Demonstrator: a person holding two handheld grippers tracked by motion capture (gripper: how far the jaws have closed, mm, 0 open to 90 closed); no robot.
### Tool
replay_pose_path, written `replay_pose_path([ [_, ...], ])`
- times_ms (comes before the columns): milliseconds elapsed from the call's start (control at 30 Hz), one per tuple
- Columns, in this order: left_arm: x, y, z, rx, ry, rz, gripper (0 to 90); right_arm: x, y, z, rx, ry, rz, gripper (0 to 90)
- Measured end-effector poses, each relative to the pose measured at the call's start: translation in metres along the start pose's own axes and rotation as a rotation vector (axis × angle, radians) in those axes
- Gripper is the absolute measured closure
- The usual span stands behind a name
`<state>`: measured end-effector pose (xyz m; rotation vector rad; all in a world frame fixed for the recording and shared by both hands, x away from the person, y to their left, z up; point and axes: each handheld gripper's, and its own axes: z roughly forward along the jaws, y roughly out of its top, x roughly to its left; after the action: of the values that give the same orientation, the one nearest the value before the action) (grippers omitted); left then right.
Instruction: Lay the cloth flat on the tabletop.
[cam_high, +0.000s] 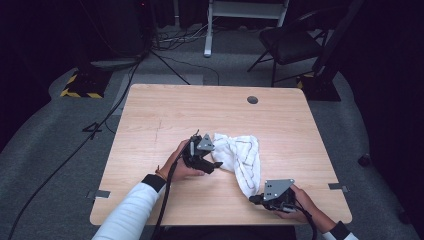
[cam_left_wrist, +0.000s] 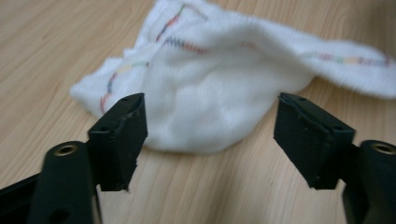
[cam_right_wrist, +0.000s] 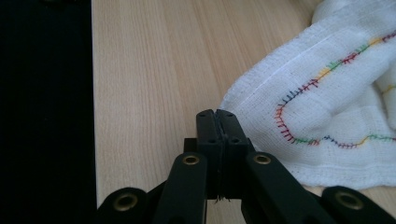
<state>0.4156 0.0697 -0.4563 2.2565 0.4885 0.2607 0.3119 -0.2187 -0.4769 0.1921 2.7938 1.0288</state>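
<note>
From above, a pale wooden table (cam_high: 165, 115) with a round grommet hole (cam_high: 252, 99) stands on grey carpet in a dark room, with a folding chair (cam_high: 290, 42) and loose cables (cam_high: 180, 37) behind it. A crumpled white cloth (cam_high: 242, 157) lies right of the table's centre. The left gripper (cam_high: 216, 164), held in a white-sleeved arm, sits level at the cloth's left edge. The right gripper (cam_high: 252, 199) rests low near the front edge, at the cloth's near corner.

In the left gripper view, the jaws stand apart with nothing between them, the cloth (cam_left_wrist: 210, 93) bunched just beyond on bare wood.

In the right gripper view, the jaws are pressed together, pinching the corner of the cloth (cam_right_wrist: 327, 121), whose hem carries multicoloured stitching, close to the table's edge.
</note>
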Motion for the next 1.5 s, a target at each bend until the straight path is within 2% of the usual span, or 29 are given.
replay_pose_path([
  [67, -0.009, 0.011, 0.004, -0.048, -0.021, -0.023, 22.8, 0.0, 0.001, 0.002, 0.006, 0.001, -0.001, 88.8],
  [100, -0.009, 0.011, 0.004, -0.048, -0.021, -0.023, 22.0, 0.0, 0.001, 0.002, 0.006, 0.001, -0.001, 88.8],
  [133, -0.018, 0.019, 0.01, -0.056, -0.027, -0.004, 21.3, 0.0, 0.001, 0.004, 0.008, 0.005, -0.004, 88.5],
  [167, -0.018, 0.019, 0.01, -0.056, -0.027, -0.004, 21.3, 0.0, 0.001, 0.004, 0.008, 0.005, -0.004, 88.5],
  [233, -0.031, 0.029, 0.023, -0.044, -0.025, 0.008, 21.4, 0.001, 0.002, 0.011, 0.024, 0.014, -0.007, 88.1],
  [300, -0.039, 0.033, 0.034, -0.03, -0.05, 0.018, 21.5, 0.002, 0.002, 0.014, 0.023, 0.022, -0.017, 87.8],
  [367, -0.042, 0.035, 0.039, -0.015, -0.054, 0.025, 24.3, 0.003, 0.003, 0.015, 0.022, 0.023, -0.016, 87.7],
  [400, -0.046, 0.036, 0.045, 0.014, -0.045, 0.043, 24.3, 0.003, 0.004, 0.016, 0.021, 0.024, -0.02, 87.1],
  [433, -0.05, 0.035, 0.054, 0.071, -0.03, 0.073, 37.7, 0.003, 0.005, 0.016, 0.019, 0.019, -0.02, 83.2],
  [467, -0.05, 0.033, 0.057, 0.096, -0.049, 0.085, 44.2, 0.003, 0.005, 0.016, 0.018, 0.018, -0.021, 81.6],
  [500, -0.05, 0.033, 0.057, 0.096, -0.049, 0.085, 48.6, 0.003, 0.004, 0.015, 0.018, 0.014, -0.021, 80.5],
  [567, -0.046, 0.025, 0.058, 0.133, -0.053, 0.114, 61.3, 0.002, 0.004, 0.011, 0.002, 0.0, -0.017, 76.7],
  [633, -0.041, 0.022, 0.054, 0.128, -0.07, 0.11, 72.7, -0.001, 0.003, 0.004, -0.028, -0.016, 0.003, 71.3],
  [700, -0.037, 0.019, 0.048, 0.14, -0.077, 0.13, 78.1, -0.006, 0.002, -0.004, -0.055, -0.04, 0.032, 66.1],
  [767, -0.036, 0.016, 0.044, 0.144, -0.082, 0.132, 80.0, -0.009, 0.002, -0.008, -0.068, -0.057, 0.047, 63.9],
  [800, -0.033, 0.011, 0.036, 0.148, -0.082, 0.131, 80.1, -0.016, 0.0, -0.015, -0.1, -0.093, 0.081, 62.6],
  [833, -0.033, 0.011, 0.036, 0.148, -0.082, 0.131, 80.2, -0.016, 0.0, -0.015, -0.1, -0.093, 0.081, 62.6],
  [900, -0.029, 0.004, 0.028, 0.141, -0.084, 0.117, 80.2, -0.025, 0.001, -0.021, -0.125, -0.14, 0.119, 59.1],
  [1000, -0.026, -0.007, 0.018, 0.158, -0.08, 0.104, 80.4, -0.041, 0.003, -0.023, -0.132, -0.213, 0.164, 55.3],
  [1033, -0.024, -0.014, 0.011, 0.155, -0.077, 0.097, 79.9, -0.055, 0.004, -0.018, -0.124, -0.237, 0.21, 51.3],
  [1167, -0.021, -0.023, -0.001, 0.153, -0.068, 0.085, 78.7, -0.072, 0.008, -0.002, -0.093, -0.265, 0.235, 45.8],
  [1200, -0.019, -0.026, -0.004, 0.157, -0.063, 0.079, 78.7, -0.077, 0.01, 0.005, -0.076, -0.264, 0.236, 43.4],
  [1233, -0.015, -0.032, -0.01, 0.156, -0.061, 0.069, 78.7, -0.082, 0.016, 0.018, -0.044, -0.272, 0.214, 42.3],
  [1300, -0.014, -0.035, -0.013, 0.16, -0.052, 0.064, 79.3, -0.086, 0.023, 0.029, -0.034, -0.261, 0.201, 41.6],
  [1333, -0.013, -0.037, -0.014, 0.163, -0.049, 0.062, 79.3, -0.086, 0.023, 0.029, -0.034, -0.261, 0.201, 41.6],
  [1367, -0.01, -0.042, -0.018, 0.172, -0.043, 0.066, 80.3, -0.088, 0.028, 0.039, -0.021, -0.239, 0.192, 43.4],
  [1400, -0.01, -0.042, -0.018, 0.172, -0.043, 0.066, 80.9, -0.088, 0.028, 0.039, -0.021, -0.239, 0.192, 43.4],
  [1433, -0.007, -0.045, -0.02, 0.178, -0.036, 0.064, 81.4, -0.091, 0.032, 0.049, 0.018, -0.223, 0.192, 48.9],
  [1500, -0.004, -0.048, -0.023, 0.177, -0.031, 0.066, 82.8, -0.094, 0.034, 0.053, 0.02, -0.199, 0.203, 63.1],
])
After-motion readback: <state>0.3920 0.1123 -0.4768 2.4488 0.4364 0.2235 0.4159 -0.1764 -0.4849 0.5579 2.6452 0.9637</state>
